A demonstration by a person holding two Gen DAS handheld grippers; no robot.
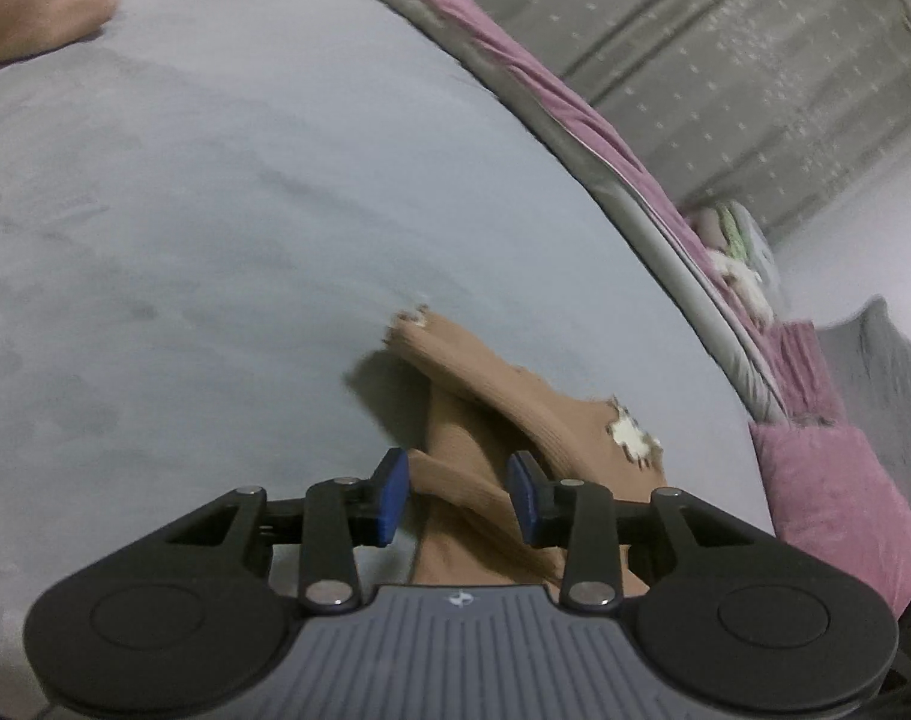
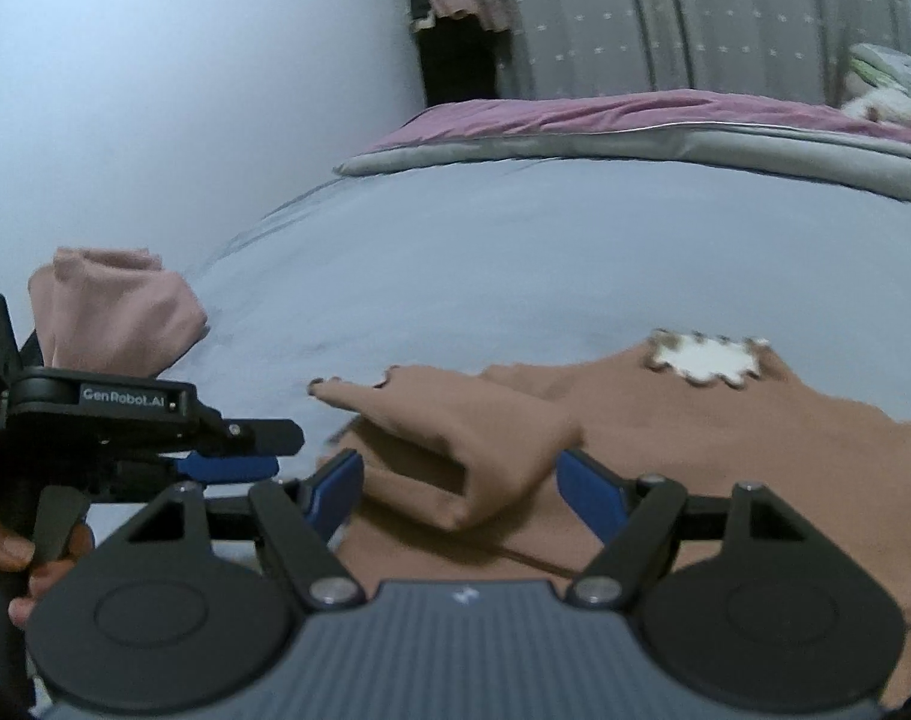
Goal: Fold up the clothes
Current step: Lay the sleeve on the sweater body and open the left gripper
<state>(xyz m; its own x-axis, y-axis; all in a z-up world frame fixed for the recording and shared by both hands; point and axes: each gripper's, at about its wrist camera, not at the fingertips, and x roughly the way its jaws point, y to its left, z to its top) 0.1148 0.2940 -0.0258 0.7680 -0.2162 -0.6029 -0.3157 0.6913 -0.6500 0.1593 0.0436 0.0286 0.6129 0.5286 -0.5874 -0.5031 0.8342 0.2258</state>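
The brown ribbed garment lay on the pale blue bed sheet, a white scalloped patch on its upper side. One sleeve was folded across its body, the cuff pointing out toward the bare sheet. In the left wrist view the same garment sat just ahead of the camera, its sleeves crossing.

The left tool hung over the cloth with its blue pads partly apart — fabric showed between them, but neither pad pressed on it. The right tool stood wide, its pads either side of the folded sleeve and clear of it.

Off to the left lay a pink garment, bunched. A hand gripped the left tool's handle. Along the far edge of the bed ran a grey and mauve quilt, with a grey dotted curtain behind it.
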